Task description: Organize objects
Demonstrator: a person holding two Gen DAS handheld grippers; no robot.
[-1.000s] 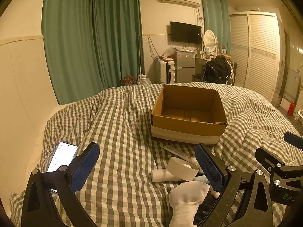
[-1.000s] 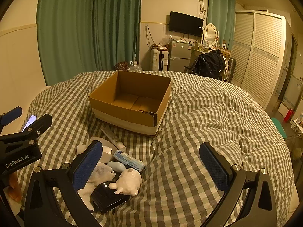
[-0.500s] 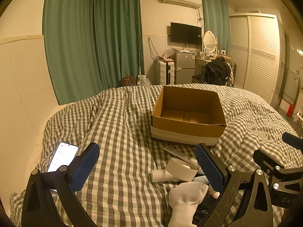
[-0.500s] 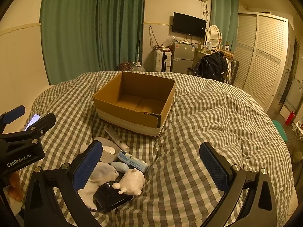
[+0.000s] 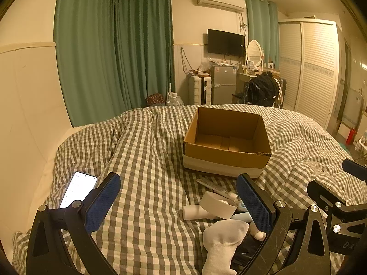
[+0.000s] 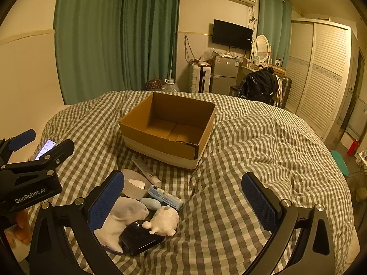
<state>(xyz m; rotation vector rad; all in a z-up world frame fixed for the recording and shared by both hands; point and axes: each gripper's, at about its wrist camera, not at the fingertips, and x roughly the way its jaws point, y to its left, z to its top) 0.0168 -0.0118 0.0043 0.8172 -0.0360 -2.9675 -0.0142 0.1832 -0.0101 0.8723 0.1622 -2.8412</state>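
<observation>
An empty cardboard box (image 5: 227, 142) (image 6: 169, 128) stands open on the checked bed. In front of it lies a pile: a white sock (image 5: 223, 238) (image 6: 123, 213), a roll of tape (image 5: 218, 205) (image 6: 134, 184), a tube (image 5: 215, 186) (image 6: 145, 169), a white animal figure (image 6: 164, 220), a black case (image 6: 140, 238), a small blue box (image 6: 164, 197) and a white bottle (image 5: 195, 212). My left gripper (image 5: 179, 204) is open and empty, left of the pile. My right gripper (image 6: 183, 202) is open and empty, over the pile's right side.
A lit phone (image 5: 78, 189) (image 6: 44, 149) lies on the bed at the left, near the wall. Beyond the bed stand green curtains (image 5: 114, 52), a small fridge (image 5: 223, 84), a chair with a black bag (image 5: 261, 90) and a wardrobe (image 5: 309, 68).
Both views have shifted only slightly; the right gripper has drifted a little toward the pile and box. Both grippers stay open and empty.
</observation>
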